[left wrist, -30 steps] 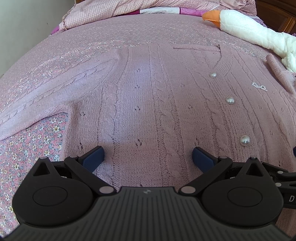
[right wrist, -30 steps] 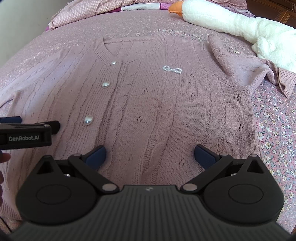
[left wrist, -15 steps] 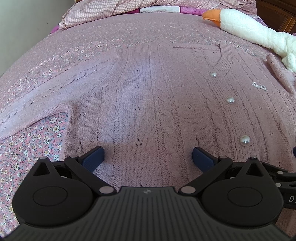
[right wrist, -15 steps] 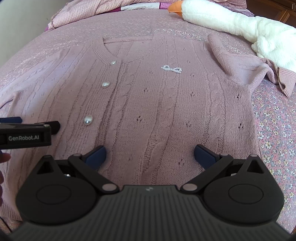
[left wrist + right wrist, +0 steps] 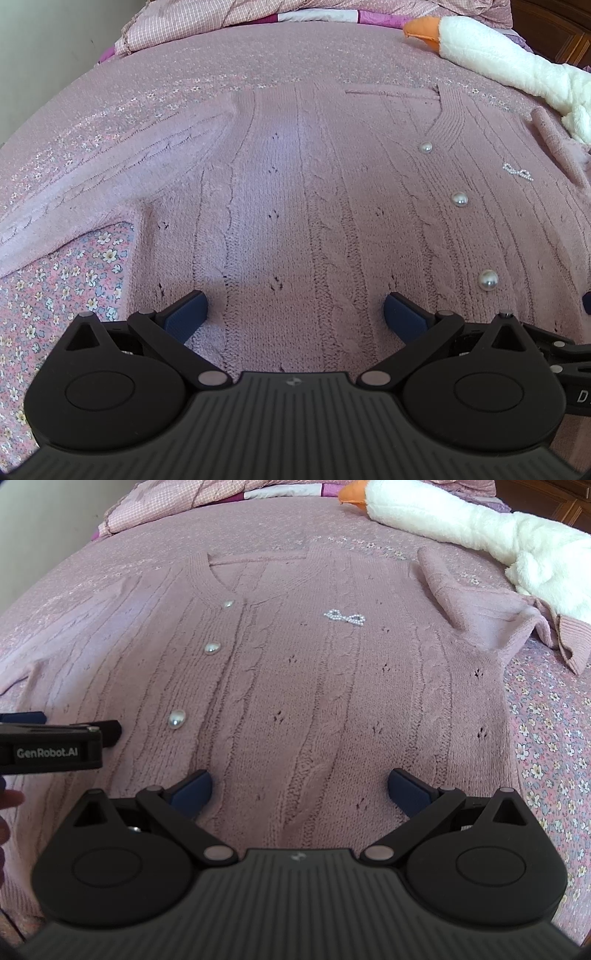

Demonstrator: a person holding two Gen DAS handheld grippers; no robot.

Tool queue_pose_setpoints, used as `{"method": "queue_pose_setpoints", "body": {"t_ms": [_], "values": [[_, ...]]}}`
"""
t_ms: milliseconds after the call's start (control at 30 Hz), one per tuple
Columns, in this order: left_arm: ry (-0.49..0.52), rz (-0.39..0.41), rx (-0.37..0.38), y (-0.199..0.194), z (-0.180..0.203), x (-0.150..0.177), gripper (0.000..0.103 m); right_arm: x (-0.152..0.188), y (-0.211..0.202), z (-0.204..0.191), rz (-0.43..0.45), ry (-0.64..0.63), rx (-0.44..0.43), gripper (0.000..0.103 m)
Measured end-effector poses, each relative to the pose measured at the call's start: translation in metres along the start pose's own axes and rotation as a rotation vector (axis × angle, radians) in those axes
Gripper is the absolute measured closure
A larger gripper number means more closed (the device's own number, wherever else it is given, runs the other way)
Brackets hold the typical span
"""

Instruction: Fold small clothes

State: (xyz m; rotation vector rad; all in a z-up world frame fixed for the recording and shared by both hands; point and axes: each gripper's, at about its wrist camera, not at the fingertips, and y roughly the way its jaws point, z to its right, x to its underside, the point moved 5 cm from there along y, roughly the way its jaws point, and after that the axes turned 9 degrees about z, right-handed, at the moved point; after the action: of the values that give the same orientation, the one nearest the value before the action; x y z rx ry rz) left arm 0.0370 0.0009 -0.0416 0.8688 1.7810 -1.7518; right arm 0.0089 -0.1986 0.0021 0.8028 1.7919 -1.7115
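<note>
Left wrist view: left gripper (image 5: 293, 314) low over hem region of pink cable-knit cardigan (image 5: 295, 206), jaws spread wide, nothing between them. Cardigan flat, face up on floral bedspread (image 5: 55, 288); one sleeve (image 5: 110, 192) stretched out toward left. Pearl buttons (image 5: 460, 199) at right. Plush goose (image 5: 498, 55) beyond.

Right wrist view: right gripper (image 5: 299, 788) over cardigan's lower front, jaws spread wide, empty. Bead bow (image 5: 345, 617) on chest. Other sleeve (image 5: 480, 605) bunched beside goose. Left gripper visible at left edge.
</note>
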Motion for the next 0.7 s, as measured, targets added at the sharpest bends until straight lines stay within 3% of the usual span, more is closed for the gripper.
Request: {"method": "queue_pose_setpoints", "body": {"t_ms": [300, 433, 700], "values": [[0.002, -0.027, 0.008, -0.001, -0.001, -0.007, 0.000, -0.011, -0.007, 0.011, -0.021, 0.062, -0.065, 0.000], [-0.012, -0.019, 0.023, -0.007, 0.001, -0.015, 0.000, -0.023, -0.017, 0.023, 0.016, 0.092, -0.088, 0.000], [-0.010, 0.033, 0.037, -0.022, 0.014, -0.034, 0.000, -0.057, -0.018, 0.072, 0.098, 0.099, -0.008, 0.000]]}}
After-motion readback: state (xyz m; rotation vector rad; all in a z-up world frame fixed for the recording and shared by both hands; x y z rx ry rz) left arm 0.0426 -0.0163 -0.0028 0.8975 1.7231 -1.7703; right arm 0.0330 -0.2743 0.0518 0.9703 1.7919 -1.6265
